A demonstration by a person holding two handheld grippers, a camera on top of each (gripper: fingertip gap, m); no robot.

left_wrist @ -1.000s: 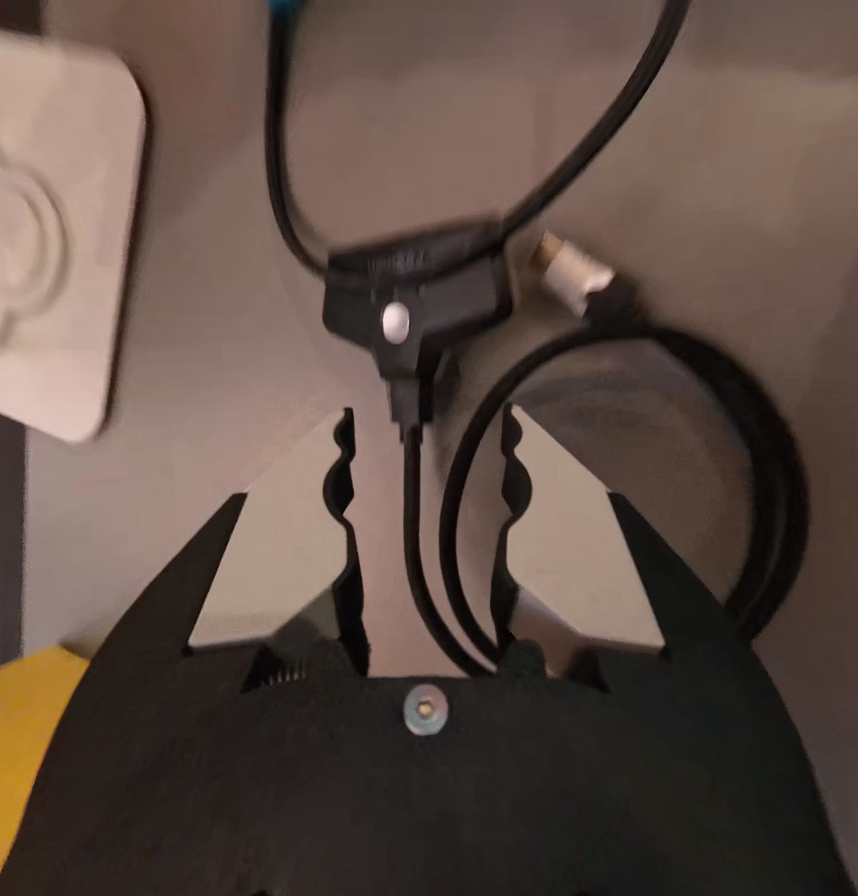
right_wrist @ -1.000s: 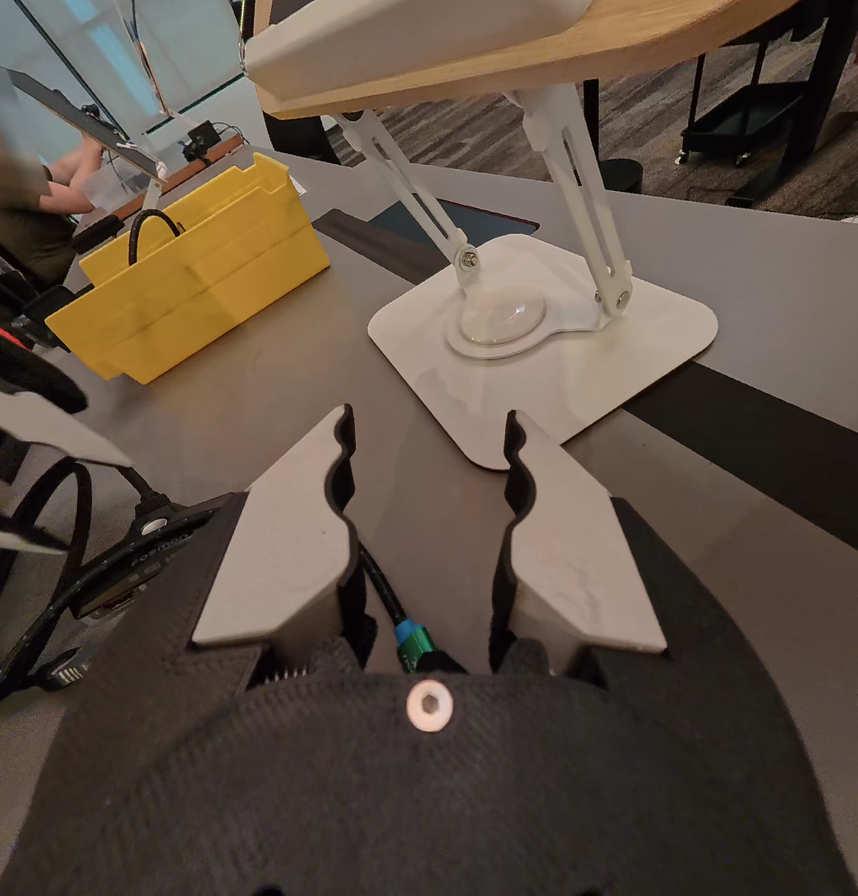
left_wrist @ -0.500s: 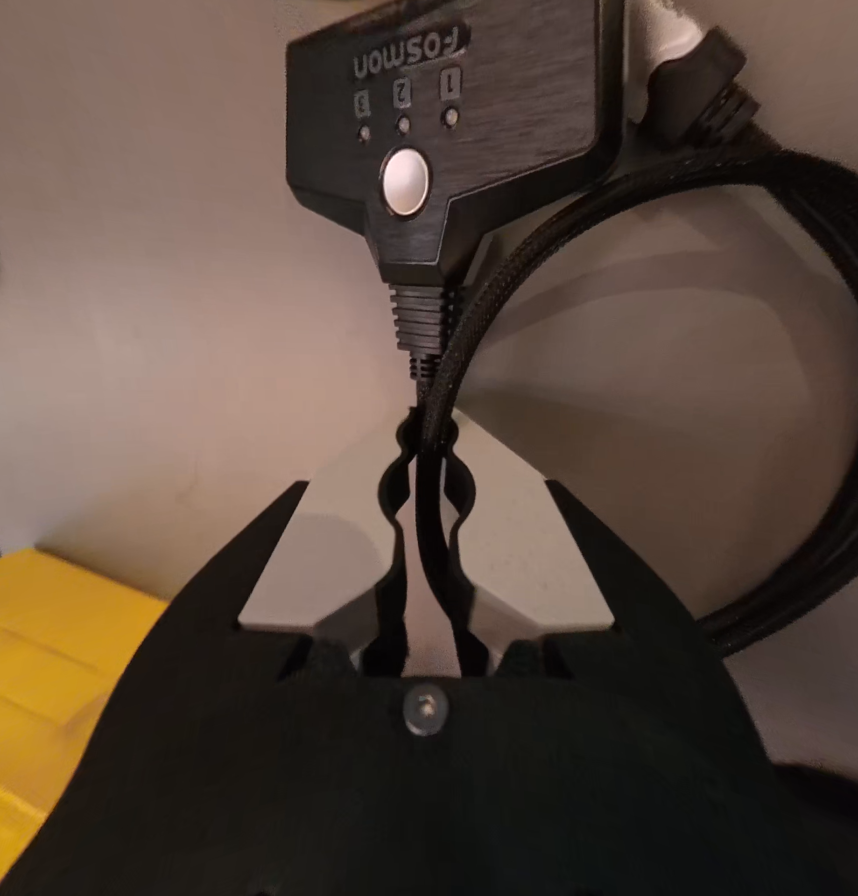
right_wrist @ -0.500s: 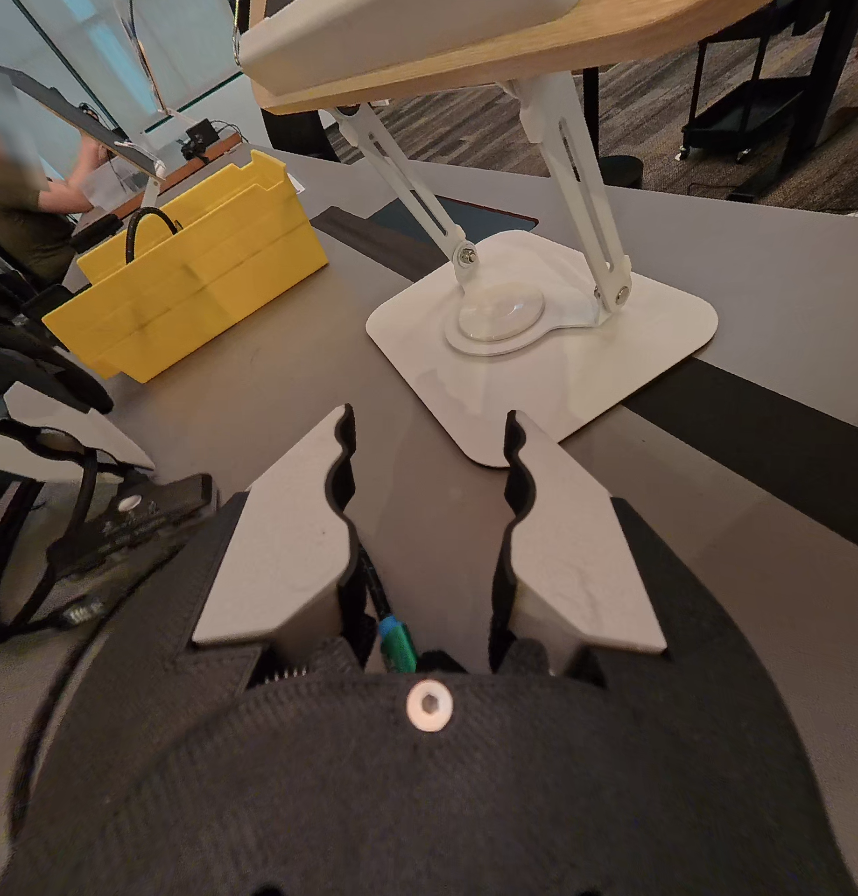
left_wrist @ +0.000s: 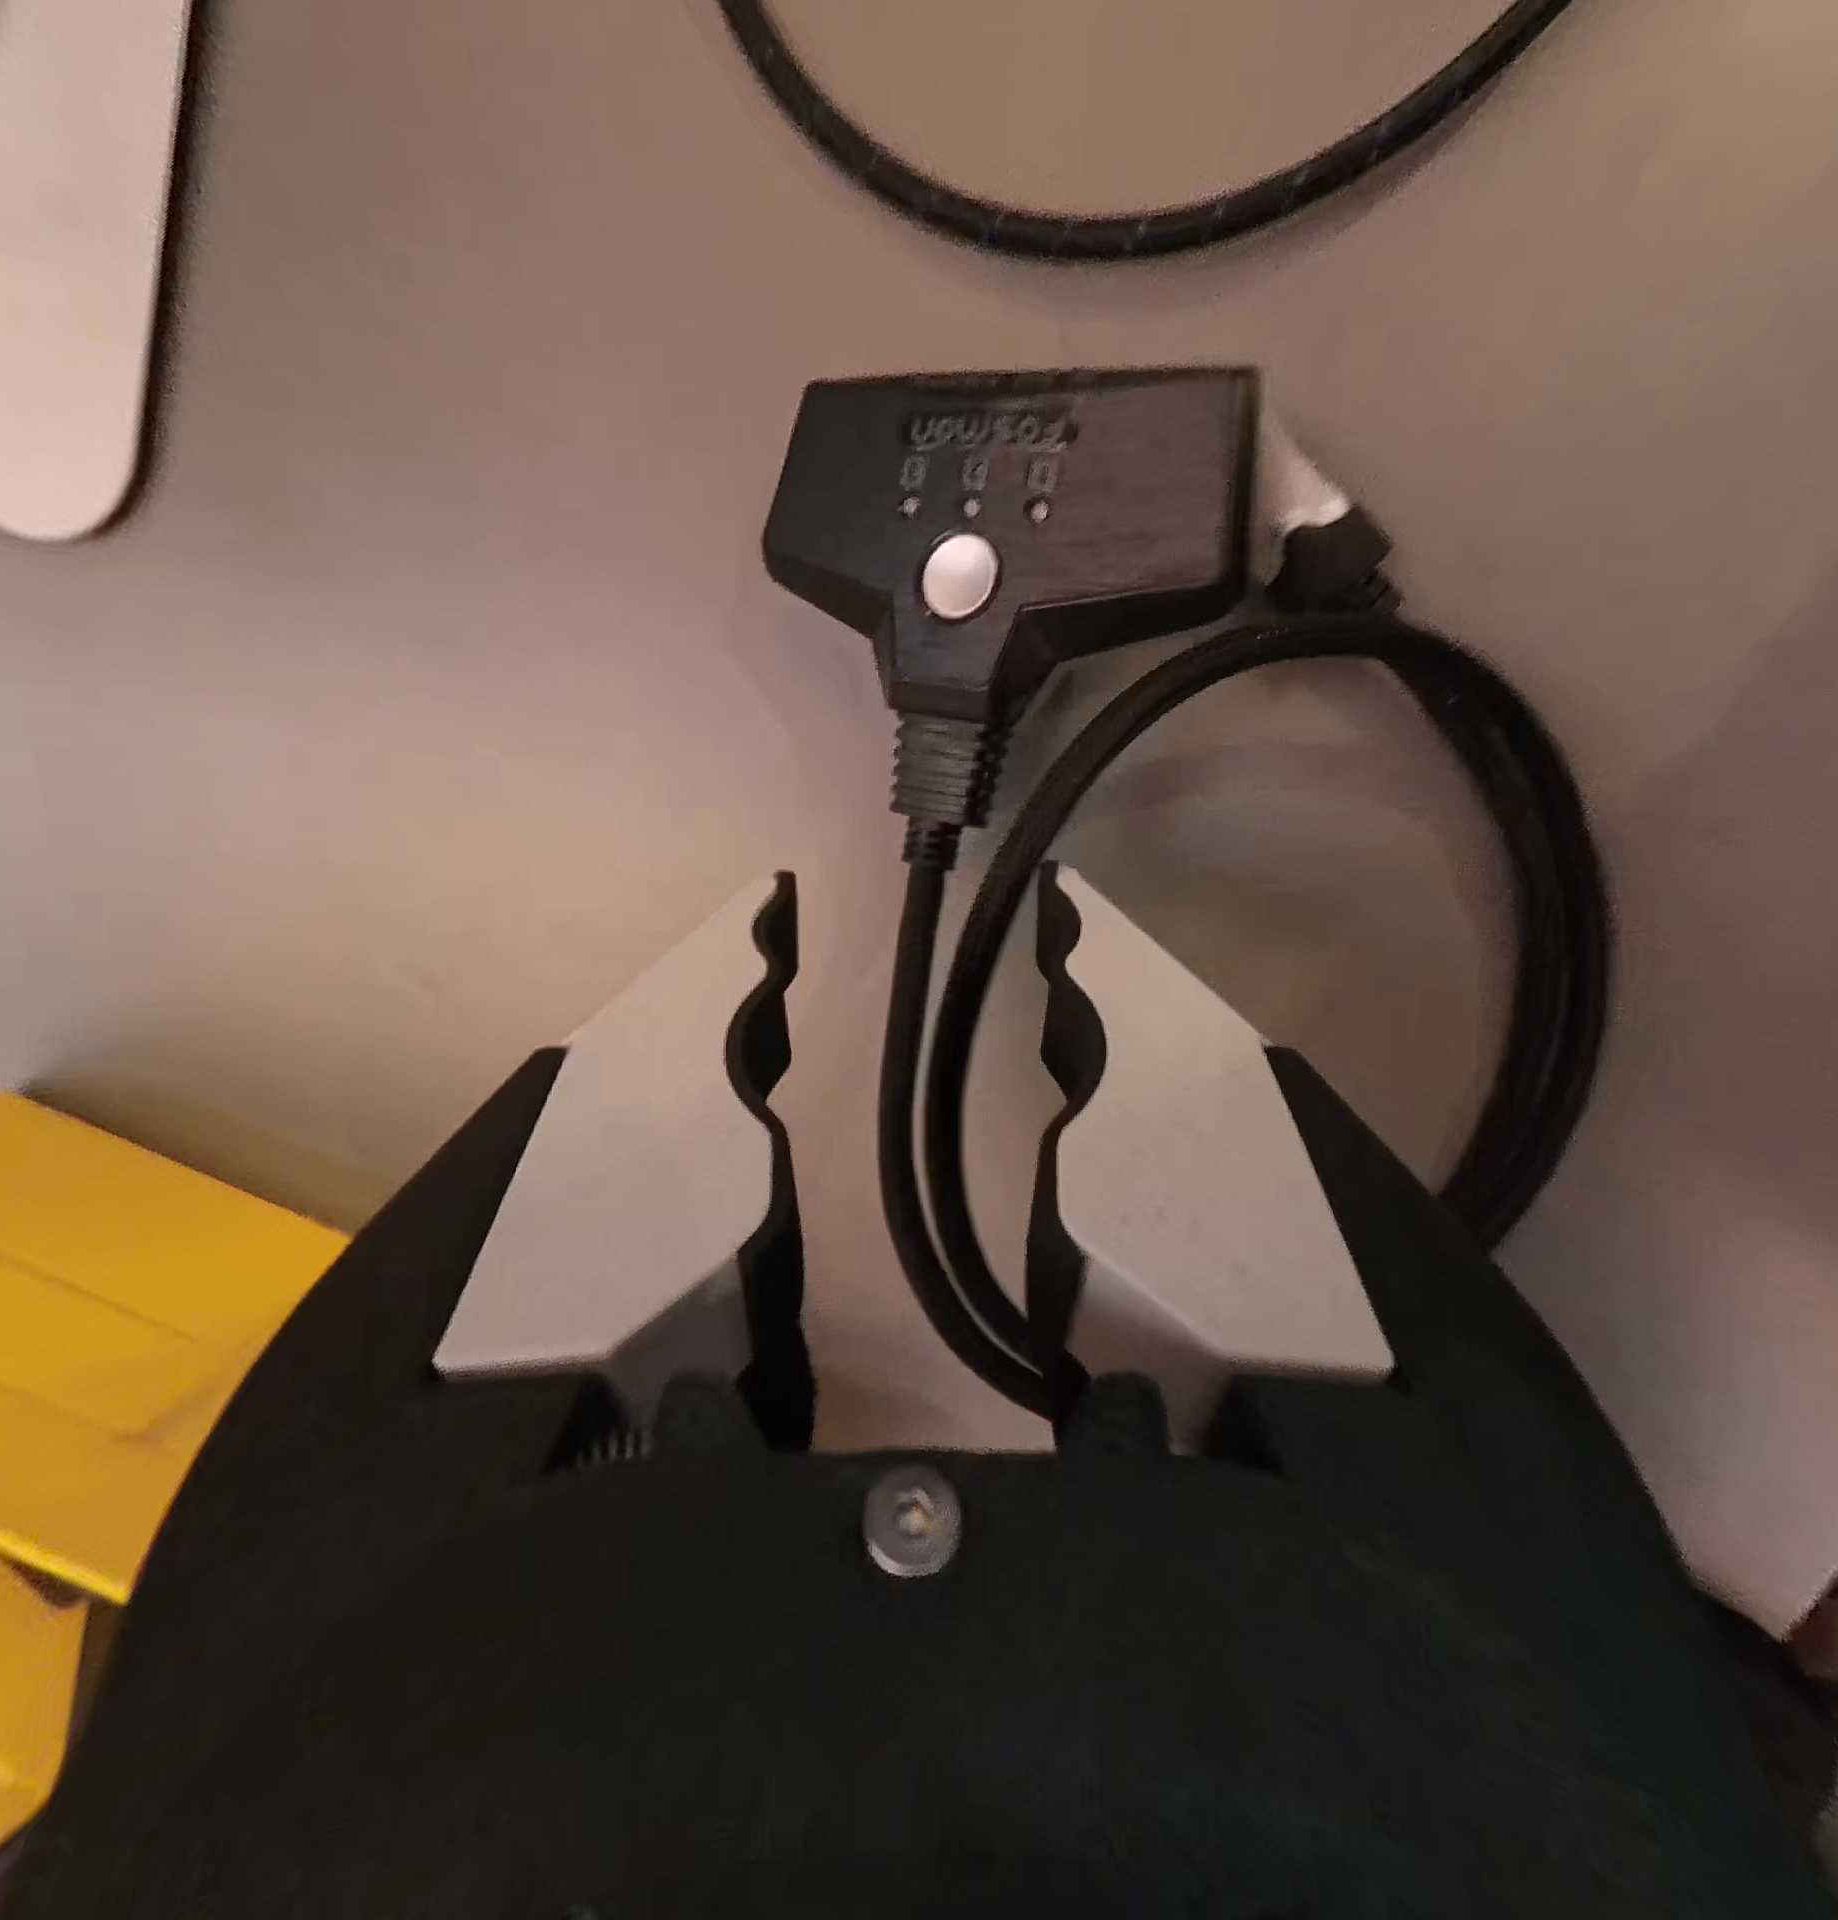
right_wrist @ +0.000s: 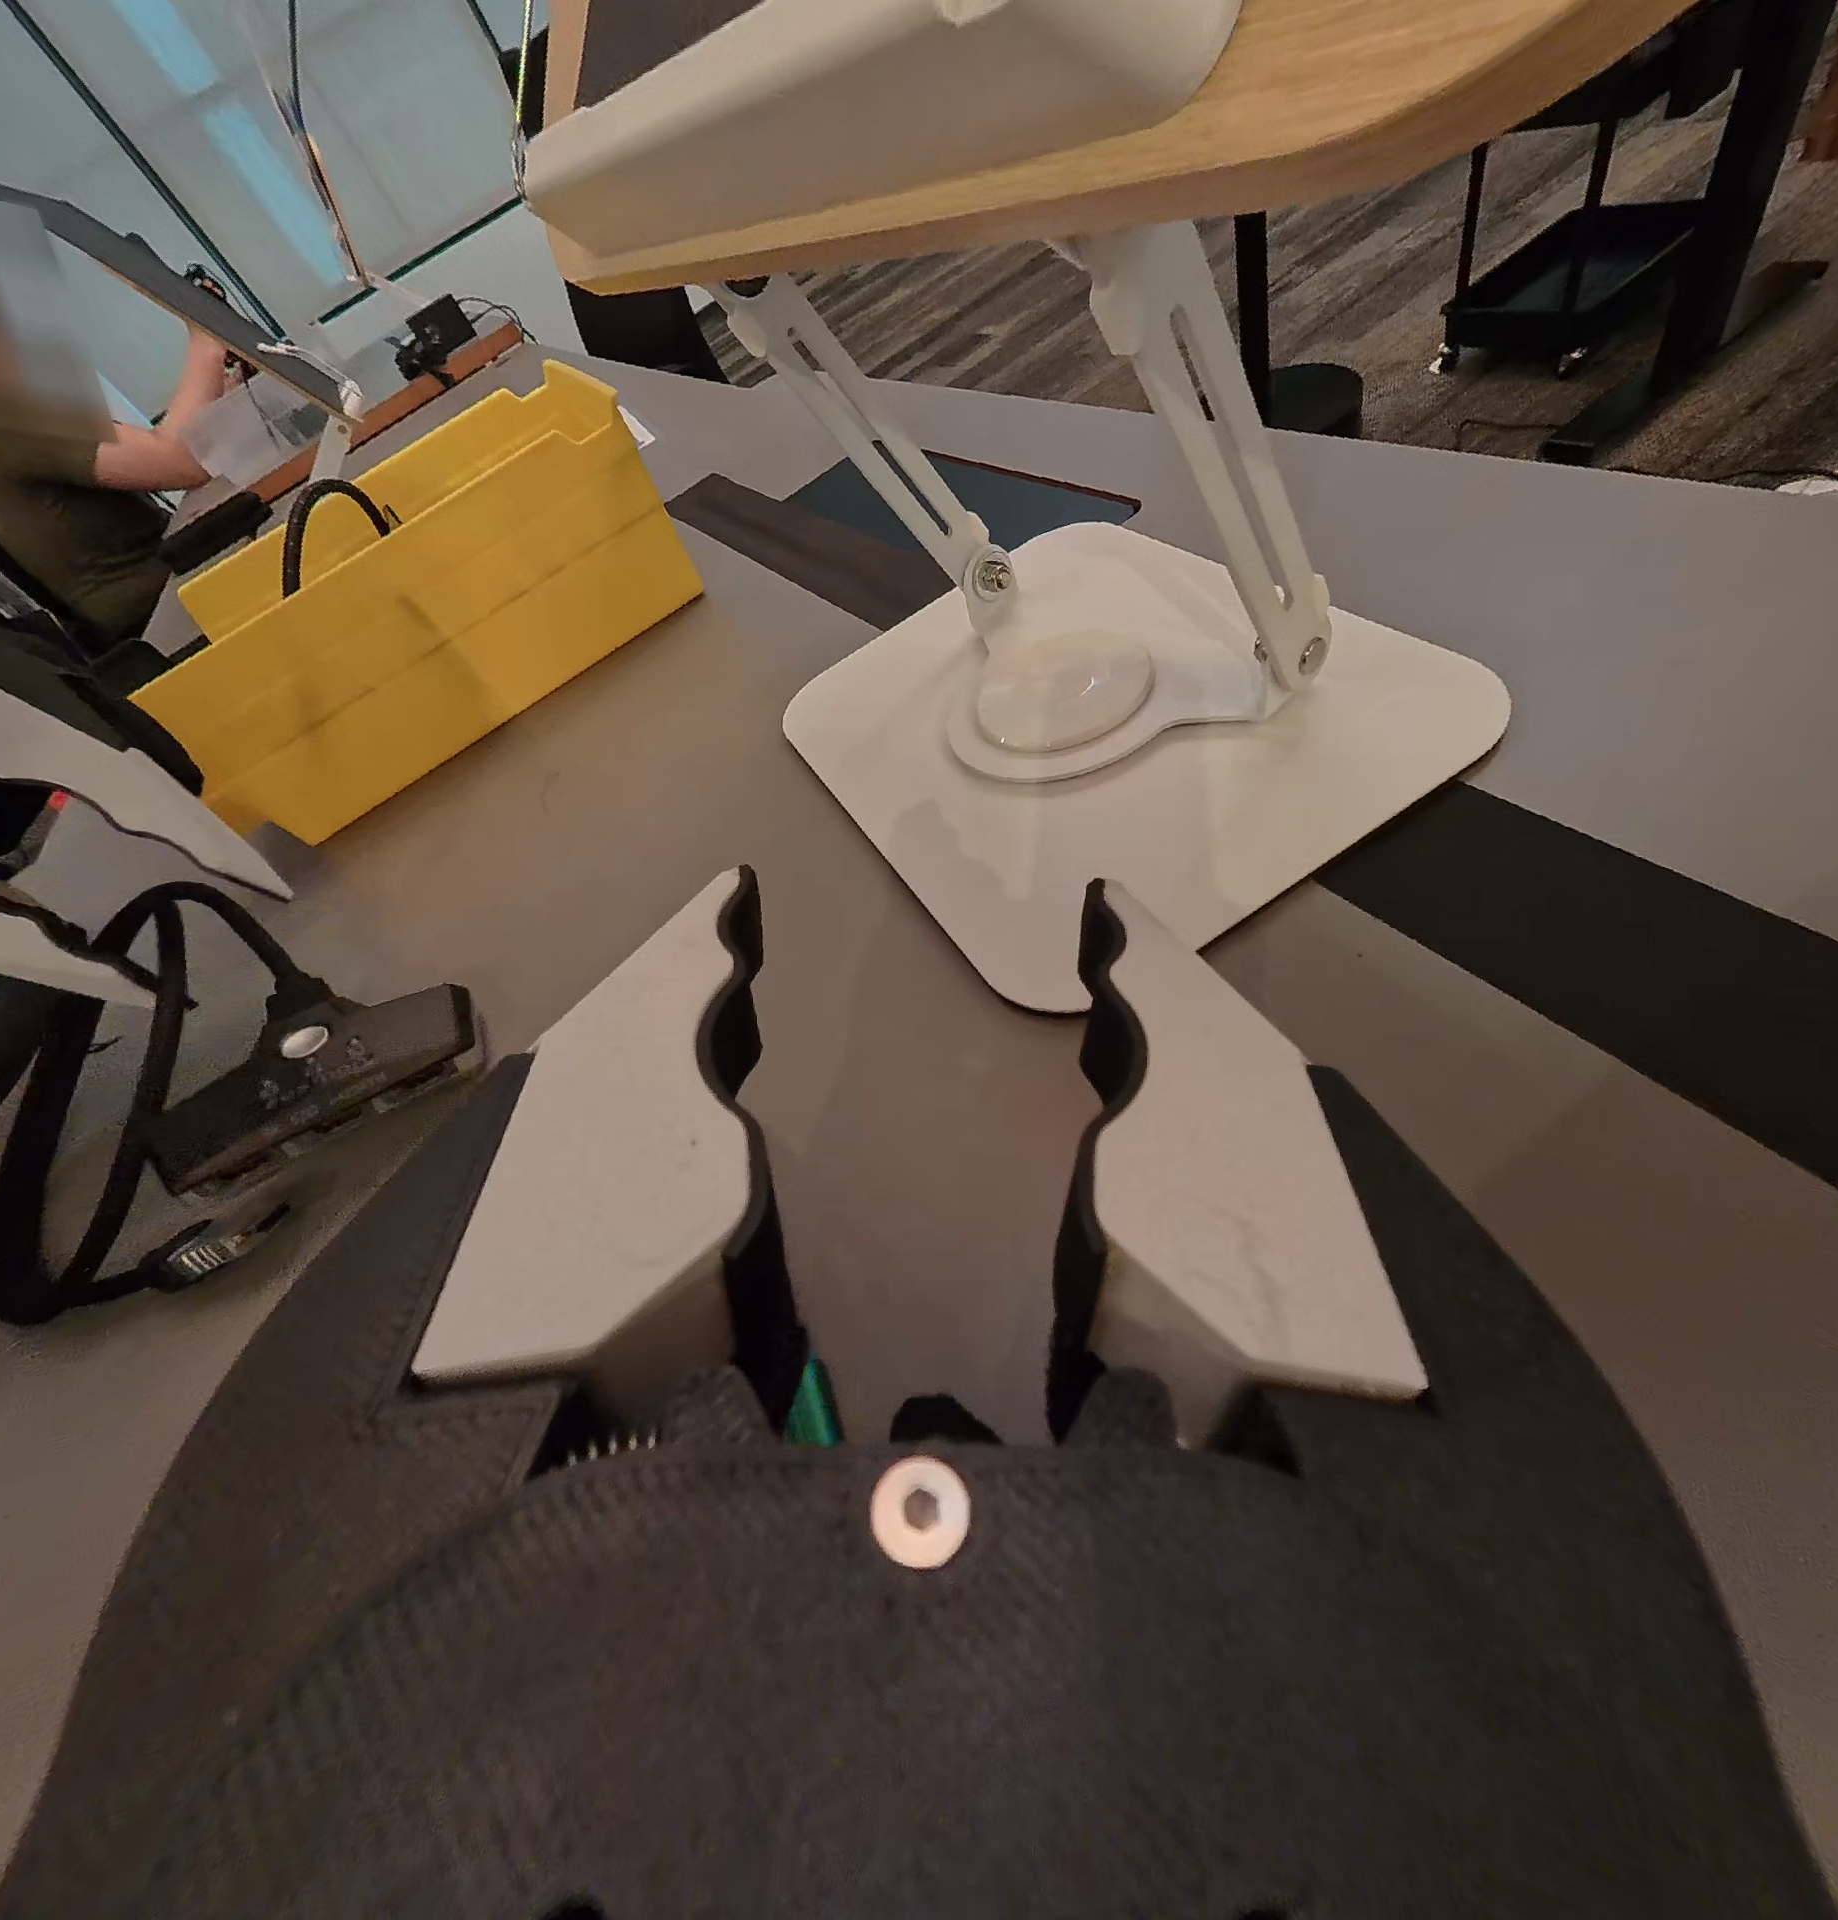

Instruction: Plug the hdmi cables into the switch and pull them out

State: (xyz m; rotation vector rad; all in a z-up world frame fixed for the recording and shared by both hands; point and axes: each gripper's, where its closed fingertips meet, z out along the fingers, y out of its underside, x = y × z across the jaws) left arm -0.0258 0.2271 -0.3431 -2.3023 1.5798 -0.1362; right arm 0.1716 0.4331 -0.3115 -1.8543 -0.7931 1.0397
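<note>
Yellow bin [right_wrist: 427,644] far left on the table [right_wrist: 1621,644], black cable loop [right_wrist: 328,525] sticking out of it; rest of contents hidden. My left gripper [left_wrist: 913,914] jaws apart, not clamping; switch [left_wrist: 1008,520] lies flat just beyond the tips, its pigtail [left_wrist: 910,1091] + a braided hdmi cable [left_wrist: 1517,883] run between the fingers. White plug [left_wrist: 1304,499] half hidden behind switch (mated? can't tell). My right gripper [right_wrist: 920,914] wide, nothing held, pointing at white stand base [right_wrist: 1154,748]; switch lies to its left.

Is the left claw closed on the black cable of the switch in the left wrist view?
No, the left claw is open, and the switch cable runs free between its two fingers without being pinched.
</note>
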